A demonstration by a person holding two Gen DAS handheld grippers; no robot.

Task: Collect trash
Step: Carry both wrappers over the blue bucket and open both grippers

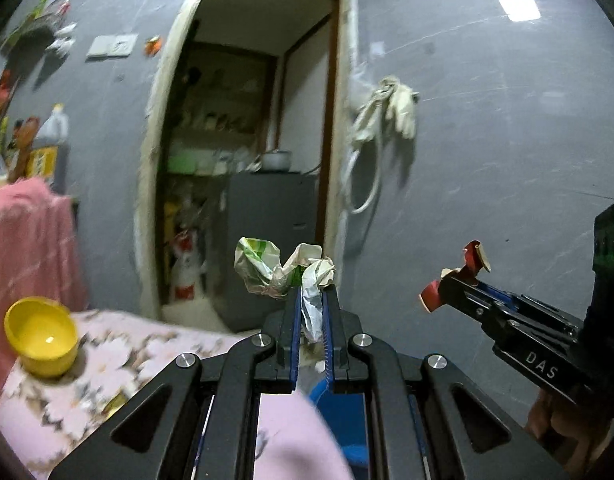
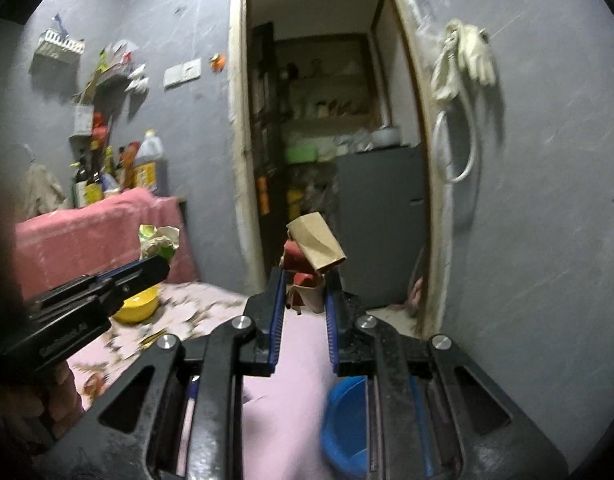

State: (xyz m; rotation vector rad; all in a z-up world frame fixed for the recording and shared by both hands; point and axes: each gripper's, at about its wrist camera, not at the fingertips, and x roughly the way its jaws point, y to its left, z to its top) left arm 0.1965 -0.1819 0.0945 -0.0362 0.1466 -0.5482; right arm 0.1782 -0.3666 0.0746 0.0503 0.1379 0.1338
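My left gripper (image 1: 311, 294) is shut on a crumpled white and green wrapper (image 1: 279, 270), held up in the air over the pink flowered table (image 1: 119, 344). My right gripper (image 2: 305, 280) is shut on a crushed red and brown paper carton (image 2: 315, 248), also held in the air. In the left wrist view the right gripper (image 1: 443, 280) is at the right with the carton (image 1: 473, 260). In the right wrist view the left gripper (image 2: 163, 268) is at the left with the wrapper (image 2: 159, 240). A blue bin (image 2: 345, 424) sits low under the grippers, and it also shows in the left wrist view (image 1: 339, 408).
A yellow bowl (image 1: 41, 336) stands on the table at the left. A pink cloth (image 1: 27, 240) covers a counter with bottles (image 2: 107, 168) behind it. An open doorway (image 1: 243, 160) is straight ahead. Gloves and a cord (image 1: 387, 120) hang on the grey wall.
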